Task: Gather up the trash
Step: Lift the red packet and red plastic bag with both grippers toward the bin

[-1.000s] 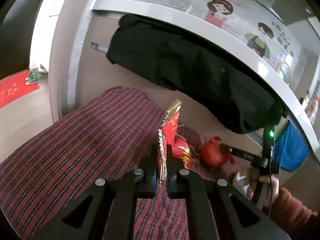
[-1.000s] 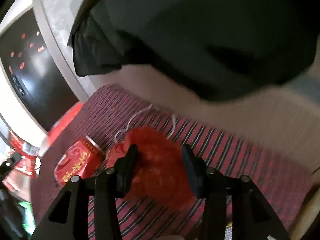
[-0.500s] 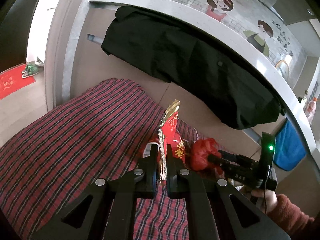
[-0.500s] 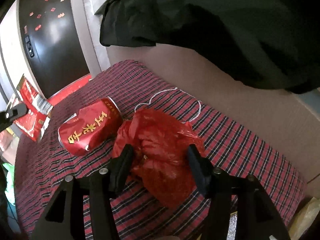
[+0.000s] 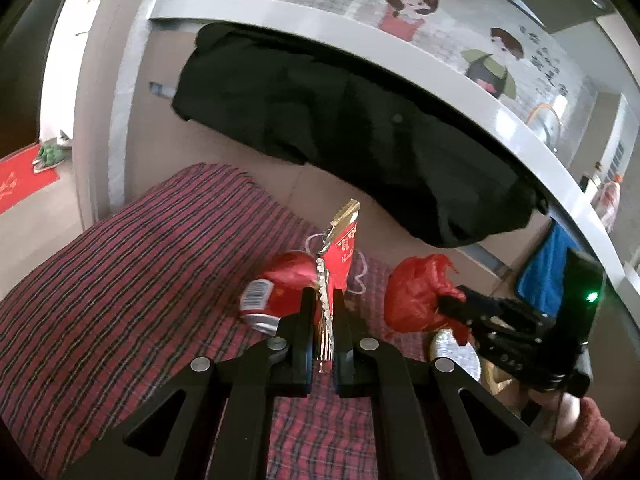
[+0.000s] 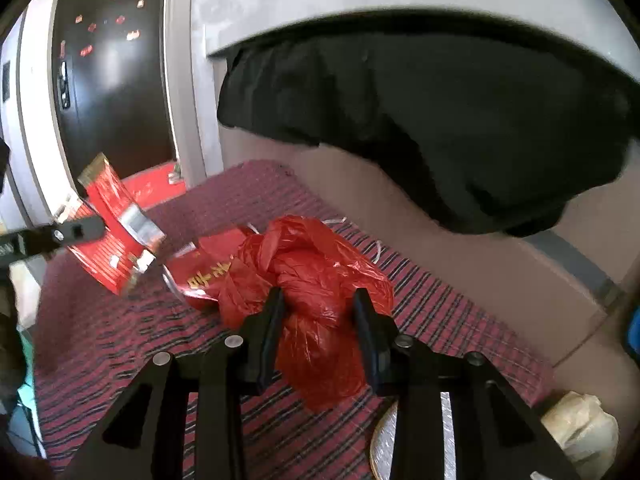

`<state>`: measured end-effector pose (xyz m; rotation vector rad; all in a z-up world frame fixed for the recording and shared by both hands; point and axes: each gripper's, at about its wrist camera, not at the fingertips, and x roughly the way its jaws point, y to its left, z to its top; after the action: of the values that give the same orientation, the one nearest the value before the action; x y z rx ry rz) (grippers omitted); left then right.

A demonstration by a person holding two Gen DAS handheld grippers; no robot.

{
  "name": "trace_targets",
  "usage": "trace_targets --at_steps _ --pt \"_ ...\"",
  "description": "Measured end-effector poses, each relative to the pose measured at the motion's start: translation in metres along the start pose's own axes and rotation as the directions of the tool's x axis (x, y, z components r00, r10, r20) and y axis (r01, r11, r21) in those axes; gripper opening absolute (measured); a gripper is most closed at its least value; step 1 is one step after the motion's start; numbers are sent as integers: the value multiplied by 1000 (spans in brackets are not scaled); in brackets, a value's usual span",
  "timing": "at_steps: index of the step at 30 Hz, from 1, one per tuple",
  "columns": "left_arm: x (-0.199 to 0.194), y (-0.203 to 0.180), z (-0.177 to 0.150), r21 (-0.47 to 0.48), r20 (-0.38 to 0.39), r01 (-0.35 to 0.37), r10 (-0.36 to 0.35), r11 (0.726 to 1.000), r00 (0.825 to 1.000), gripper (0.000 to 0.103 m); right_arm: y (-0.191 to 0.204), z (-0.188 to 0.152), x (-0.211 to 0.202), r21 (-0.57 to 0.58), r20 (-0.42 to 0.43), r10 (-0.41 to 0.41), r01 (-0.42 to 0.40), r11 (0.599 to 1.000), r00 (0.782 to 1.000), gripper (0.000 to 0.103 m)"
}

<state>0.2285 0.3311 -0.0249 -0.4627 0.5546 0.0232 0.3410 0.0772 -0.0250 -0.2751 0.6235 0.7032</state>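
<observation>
- Trash on the plaid cloth (image 5: 120, 272): a crumpled red plastic bag (image 6: 316, 280), a dented red can (image 5: 276, 292) with gold characters and a barcode, and a wrapper (image 5: 338, 248).
- Left gripper (image 5: 322, 320) is clamped on the flat red wrapper with its gold serrated edge, held upright.
- Right gripper (image 6: 318, 320) is closing, pads pressing the glossy bag.

Home entryway/living area: dark front door (image 6: 108, 80), red doormat (image 5: 20, 180) with shoes (image 5: 48, 154), cartoon wall mural (image 5: 408, 8), plaid-covered seat (image 5: 120, 280), black coat (image 5: 340, 120).
</observation>
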Motion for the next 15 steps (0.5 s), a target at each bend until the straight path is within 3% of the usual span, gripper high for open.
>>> trace_targets --at_steps 8,15 --pt "-10 -59 0 92 46 26 -30 995 998 6 -28 -3 -68 111 93 -21 11 994 995 32" --pt "-23 -137 4 197 126 79 -106 977 986 6 -66 -14 -138 186 194 -109 73 980 975 32"
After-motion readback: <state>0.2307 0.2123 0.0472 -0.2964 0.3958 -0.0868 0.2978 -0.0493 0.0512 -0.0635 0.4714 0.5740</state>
